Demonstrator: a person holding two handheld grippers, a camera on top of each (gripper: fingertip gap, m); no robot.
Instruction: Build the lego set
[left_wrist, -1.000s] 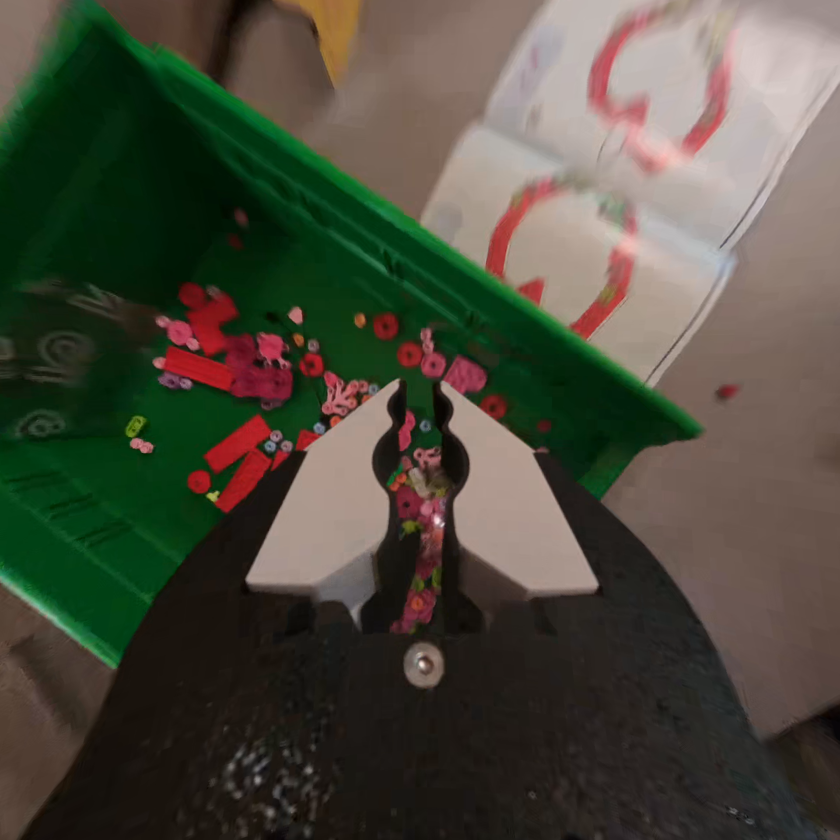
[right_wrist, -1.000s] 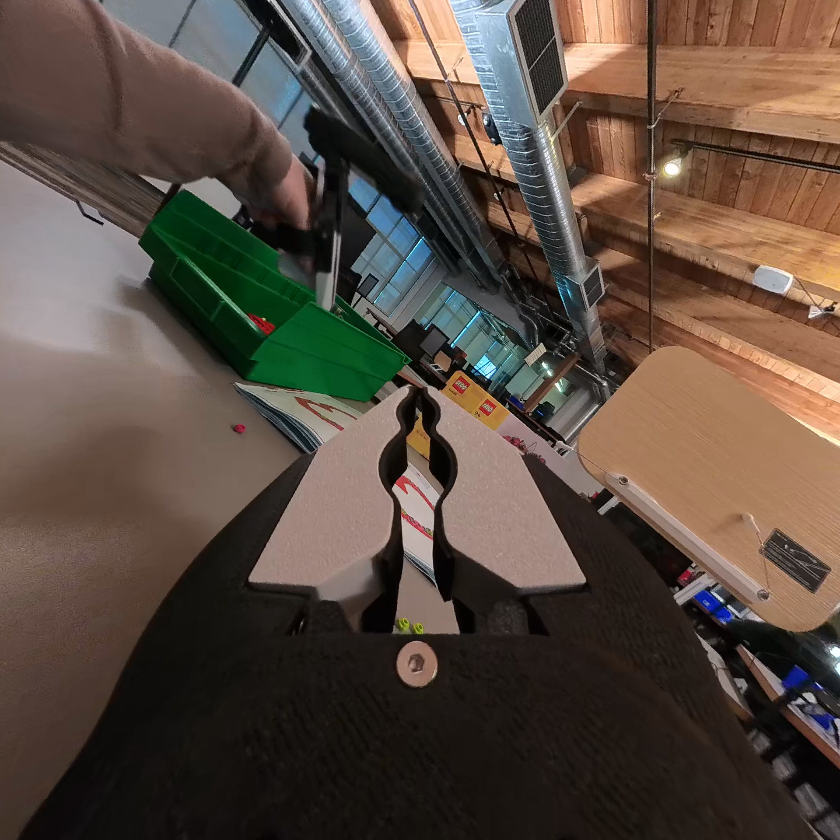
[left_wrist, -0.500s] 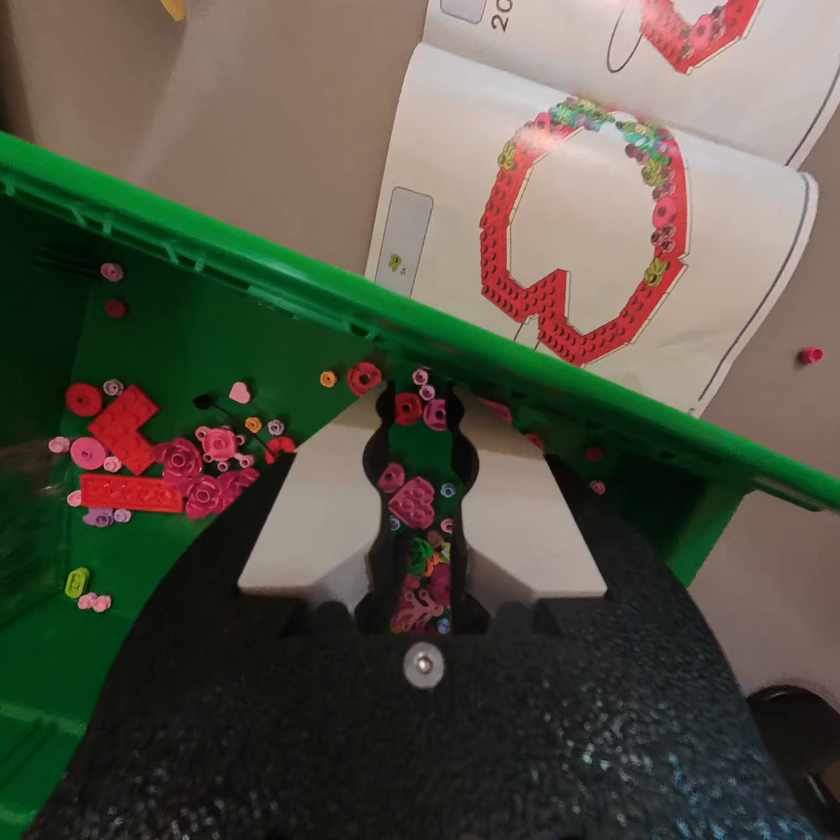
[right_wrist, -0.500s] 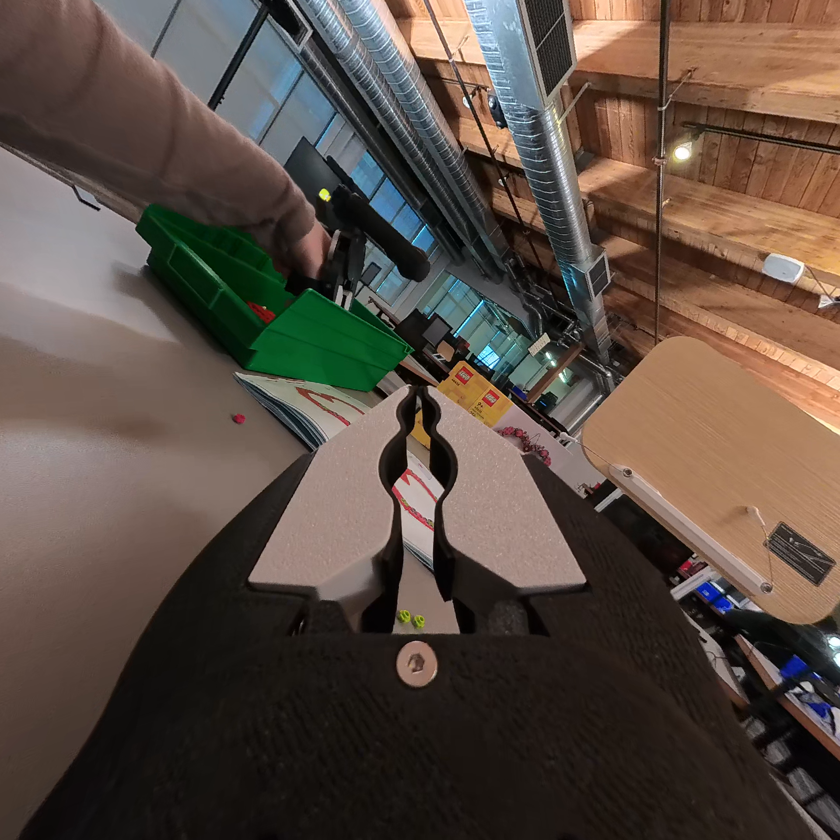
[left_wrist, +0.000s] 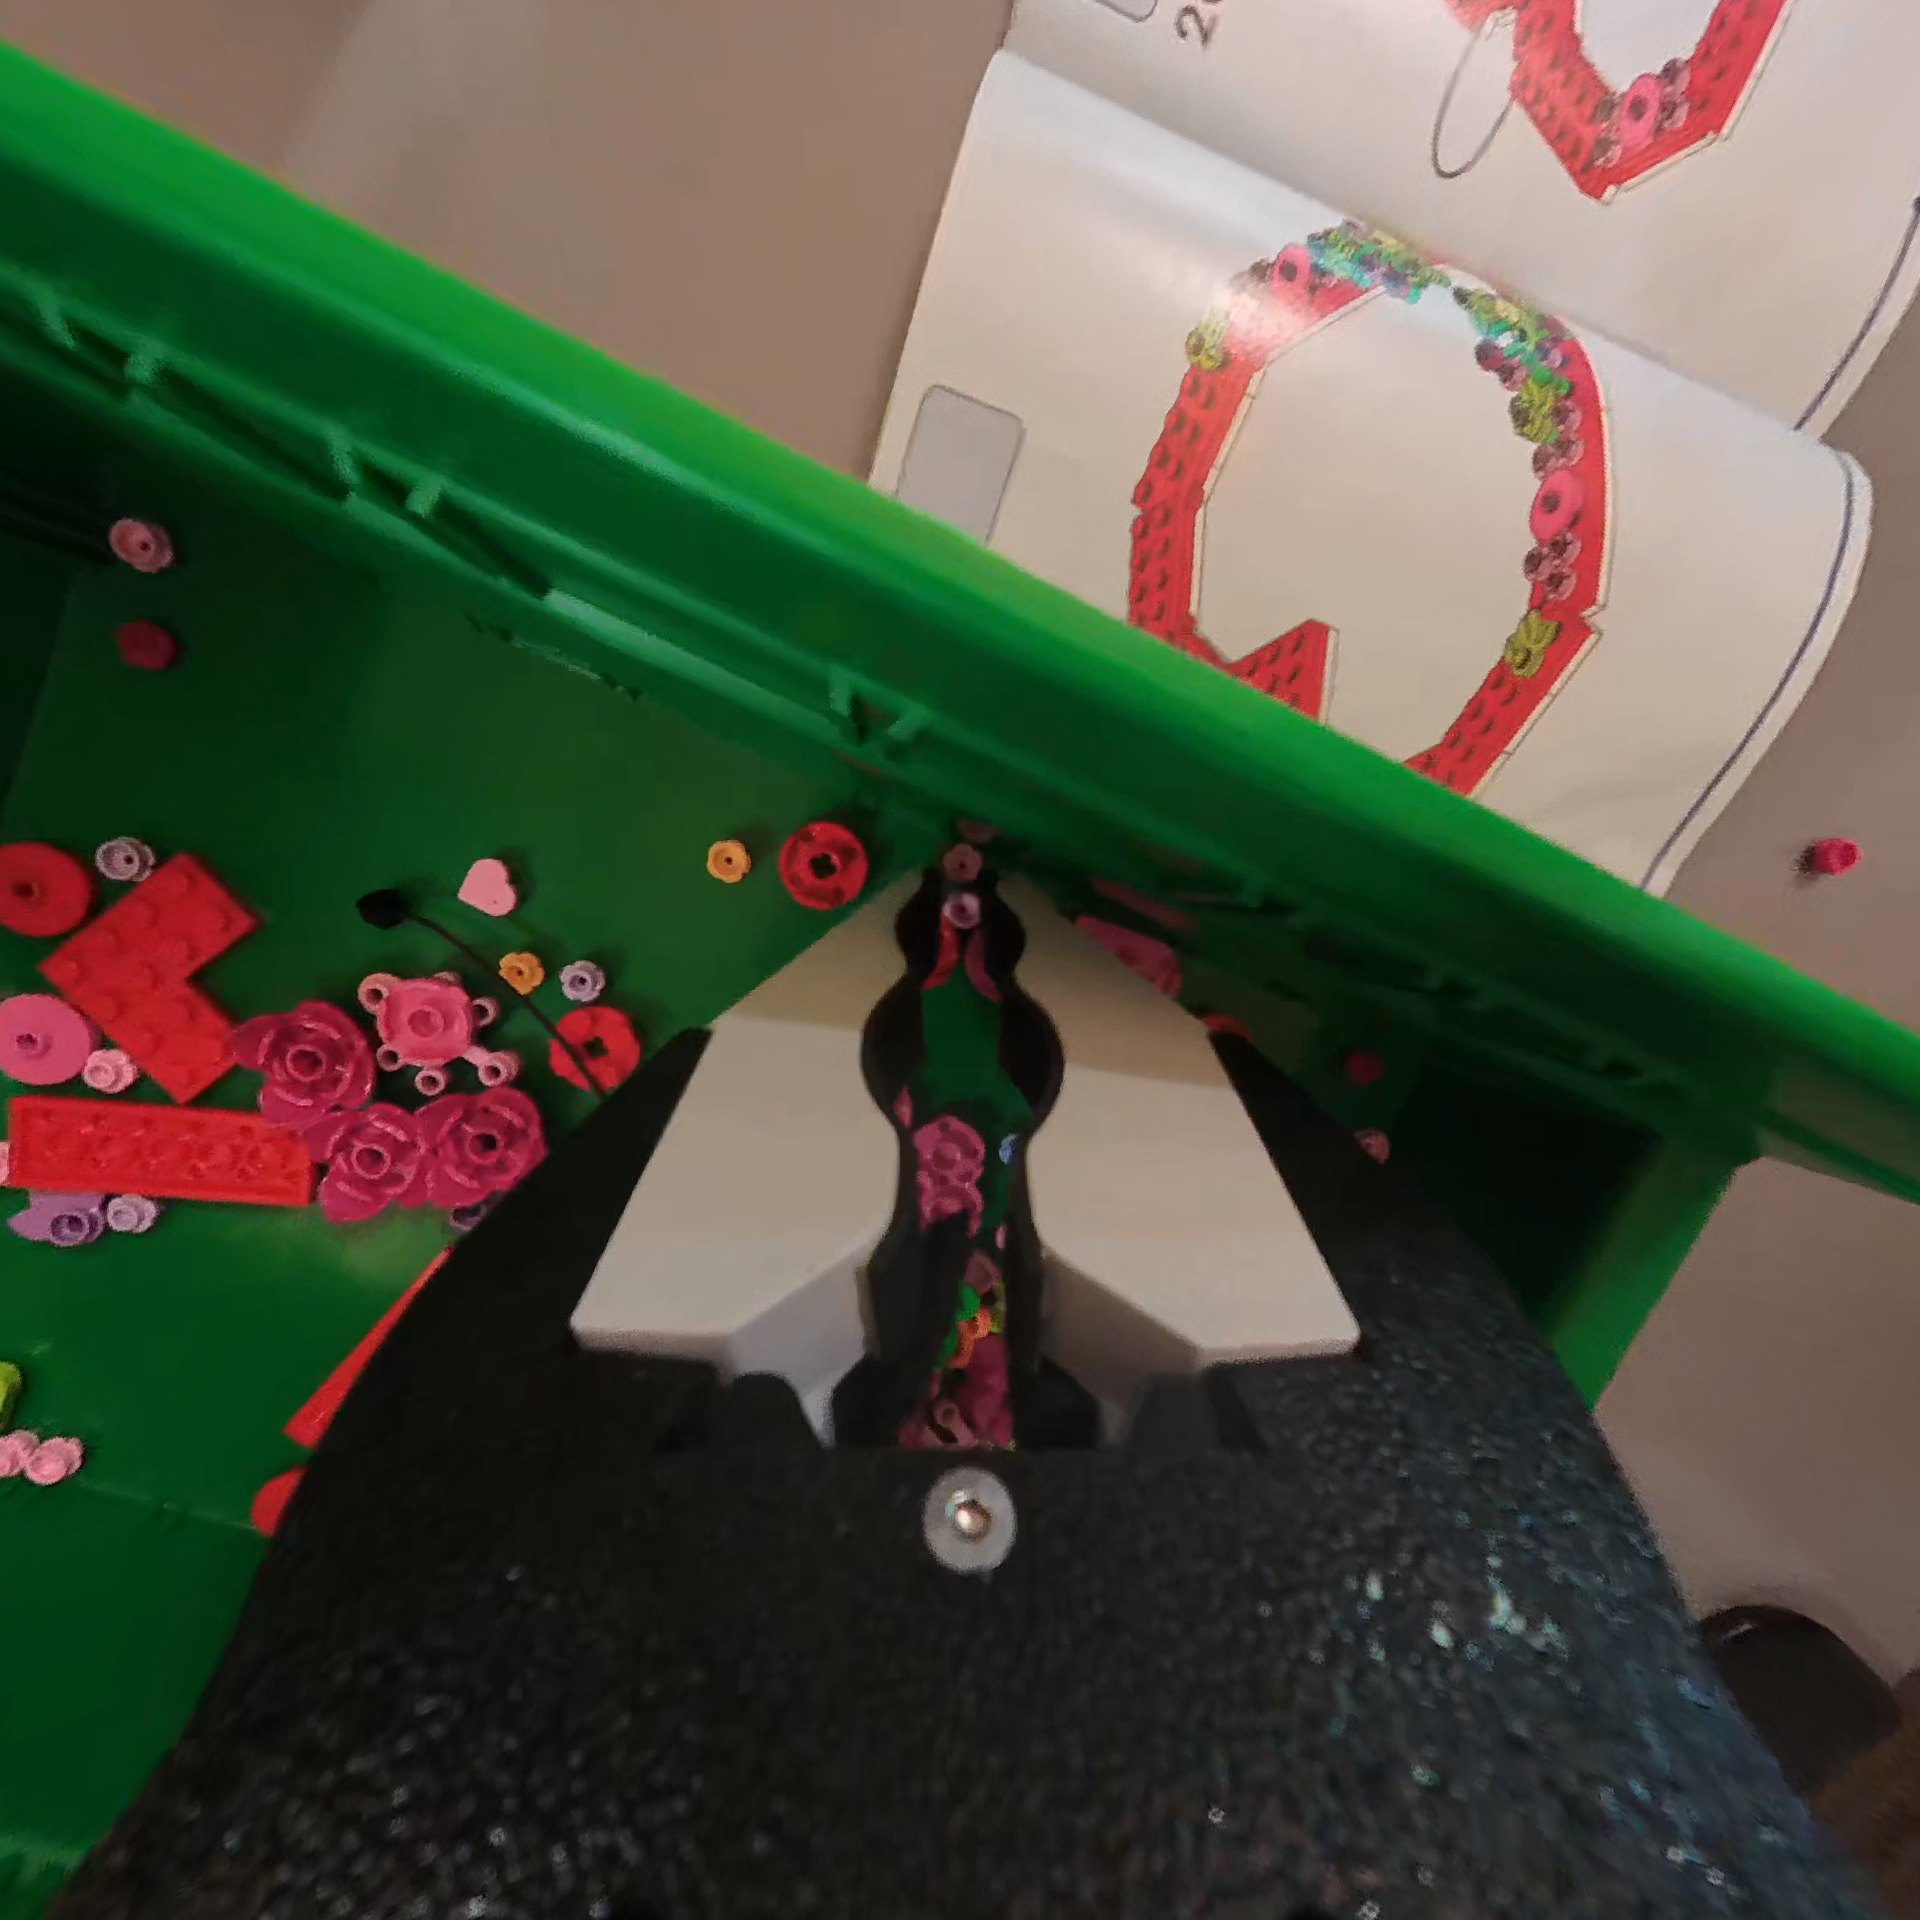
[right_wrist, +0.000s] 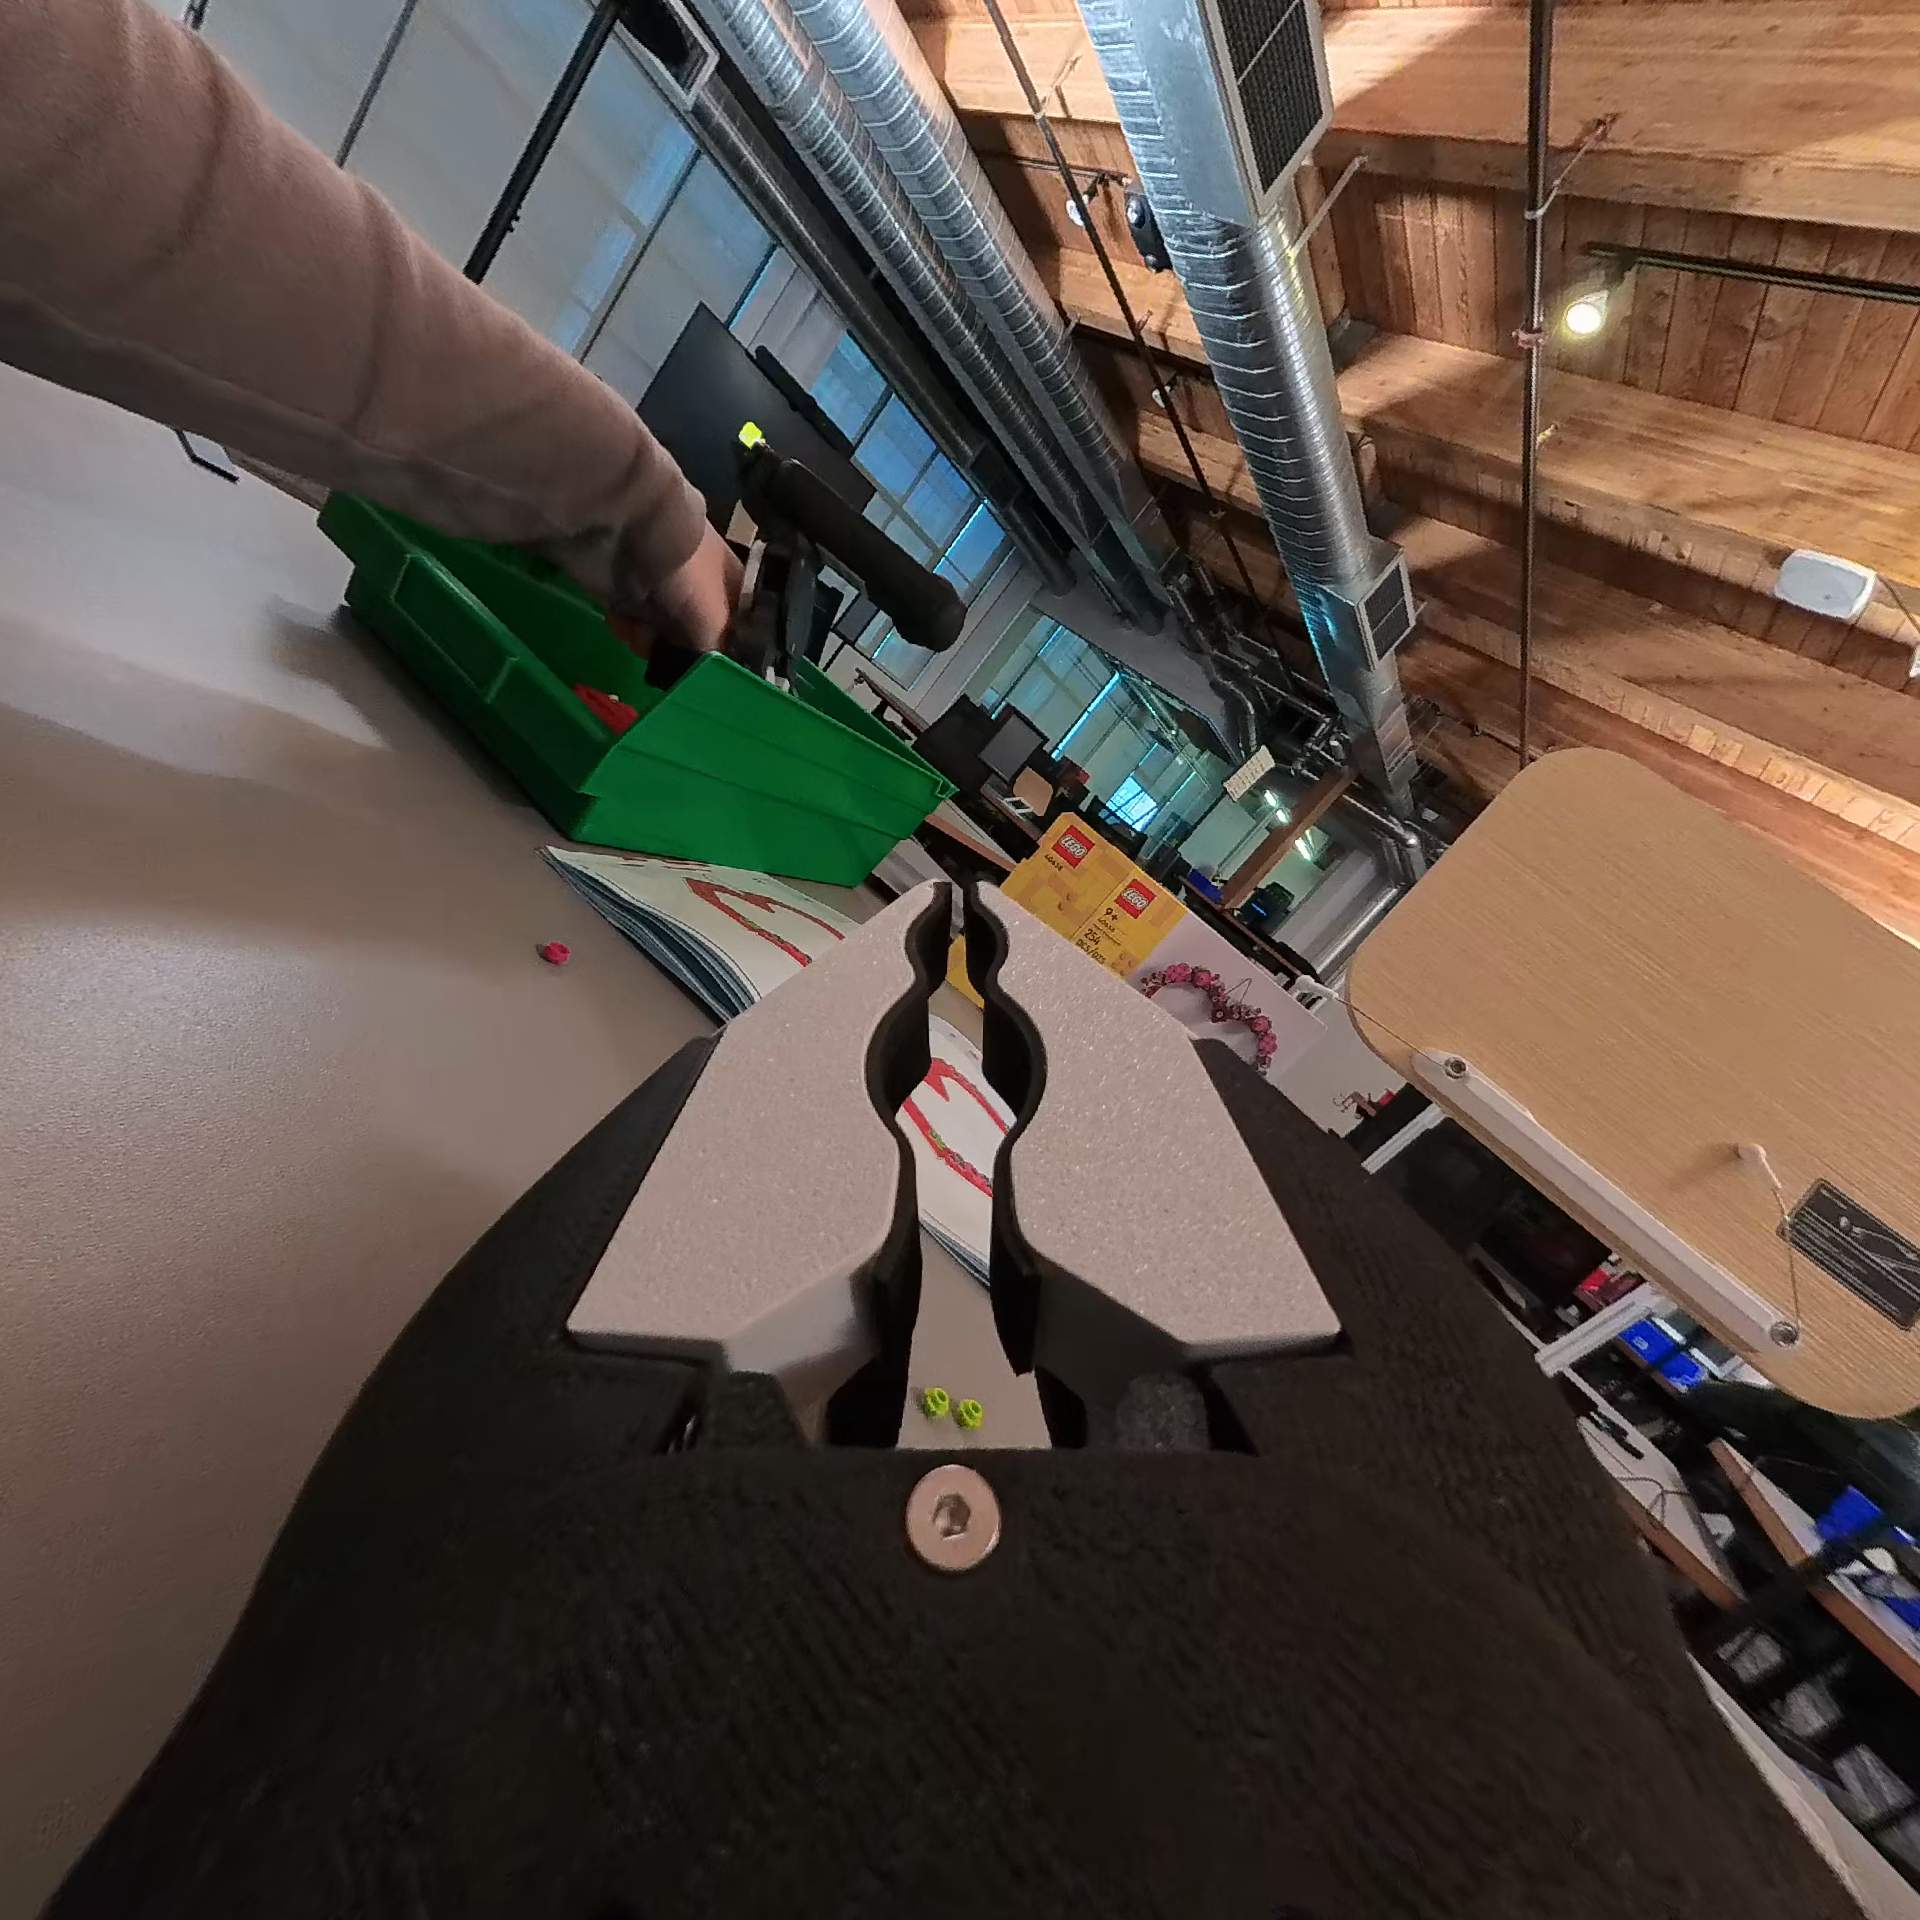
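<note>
My left gripper is low inside the green bin, with its tips close to the bin's far wall. Its jaws stand a narrow gap apart. Small pink studs on the bin floor show through that gap, and I cannot tell if they touch the fingers. To the left lie a red L-shaped plate, a long red plate, magenta roses and a red round piece. My right gripper is shut and empty, raised over the table and tilted upward. The bin shows far off in the right wrist view.
The open instruction booklet lies just beyond the bin; it also shows in the right wrist view. A loose red stud and two lime studs lie on the table. A person's sleeve reaches into the bin. A yellow box stands behind. Some 30 cm of space lies between my two pairs of fingers. To reach the red L-shaped plate in a straight line is about 15 cm for my left fingers, about 45 cm for my right.
My left gripper has dropped deeper into the bin and moved toward its far wall, with its jaw gap unchanged. My right gripper has barely moved.
</note>
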